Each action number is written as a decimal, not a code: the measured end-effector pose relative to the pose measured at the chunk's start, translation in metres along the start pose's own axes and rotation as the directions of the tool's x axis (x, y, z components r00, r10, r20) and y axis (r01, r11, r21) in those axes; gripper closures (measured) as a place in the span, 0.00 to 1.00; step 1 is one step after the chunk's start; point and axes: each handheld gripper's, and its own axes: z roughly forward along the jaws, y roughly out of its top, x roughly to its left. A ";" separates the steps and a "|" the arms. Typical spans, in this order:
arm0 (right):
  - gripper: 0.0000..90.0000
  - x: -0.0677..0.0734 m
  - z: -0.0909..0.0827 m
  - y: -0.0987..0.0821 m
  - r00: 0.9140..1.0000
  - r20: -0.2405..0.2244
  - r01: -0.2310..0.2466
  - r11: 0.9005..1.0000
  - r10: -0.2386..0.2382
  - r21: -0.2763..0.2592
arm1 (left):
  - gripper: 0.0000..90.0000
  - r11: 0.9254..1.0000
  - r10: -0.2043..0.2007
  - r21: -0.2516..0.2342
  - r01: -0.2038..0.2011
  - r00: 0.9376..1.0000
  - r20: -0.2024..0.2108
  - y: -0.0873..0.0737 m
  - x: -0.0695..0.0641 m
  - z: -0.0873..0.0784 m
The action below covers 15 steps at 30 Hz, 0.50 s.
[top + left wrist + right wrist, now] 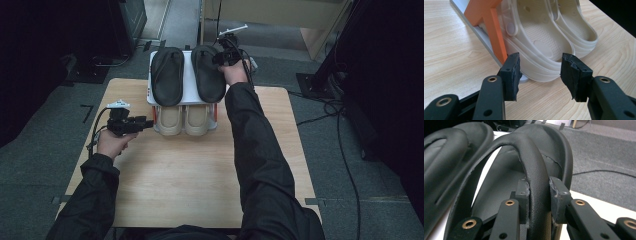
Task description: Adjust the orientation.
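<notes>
"Well, where did I have the right gripper (223, 56) at that moment?"

"I had it out at the far end of the light wooden table (200, 180), on the top shelf of the small white two-tier shoe rack (186, 67). Its jaws were pinched tight on the arched strap of the right-hand black leather slide sandal (534, 170), pads pressed against either side of the band."

"And the other sandal?"

"The matching black sandal (167, 75) lay flat just beside it on the same shelf, untouched."

"What about my left gripper (146, 123)?"

"I held it low over the table at the rack's left front corner, jaws spread apart and gripping nothing. They pointed at the pair of cream moulded rubber clogs (541, 42) on the lower tier, heels facing me, next to the rack's orange side bracket (494, 27). The pads sat just short of the nearer clog's heel, not touching it."
</notes>
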 end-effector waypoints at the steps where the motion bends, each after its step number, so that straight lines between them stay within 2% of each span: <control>1: 0.80 0.002 0.002 0.000 1.000 -0.005 -0.001 1.000 0.001 -0.004 | 0.56 1.000 -0.004 -0.003 0.004 1.000 -0.002 0.000 0.000 0.000; 5: 0.80 0.007 0.011 0.000 0.999 -0.024 -0.020 1.000 0.020 -0.006 | 0.56 1.000 -0.008 -0.008 0.008 1.000 0.003 0.000 -0.001 0.001; 7: 0.80 0.011 0.014 0.000 0.999 -0.032 -0.033 0.999 0.033 0.002 | 0.56 1.000 0.003 -0.002 -0.003 1.000 0.002 0.000 -0.002 0.001; 12: 0.78 0.018 0.013 -0.001 0.999 -0.040 -0.013 1.000 0.013 0.000 | 0.56 1.000 0.000 -0.003 0.000 1.000 0.003 0.000 -0.001 0.002; 15: 0.74 0.017 0.011 -0.003 0.998 -0.060 0.019 1.000 -0.020 -0.009 | 0.56 1.000 -0.001 -0.005 0.001 1.000 -0.001 0.000 -0.001 0.001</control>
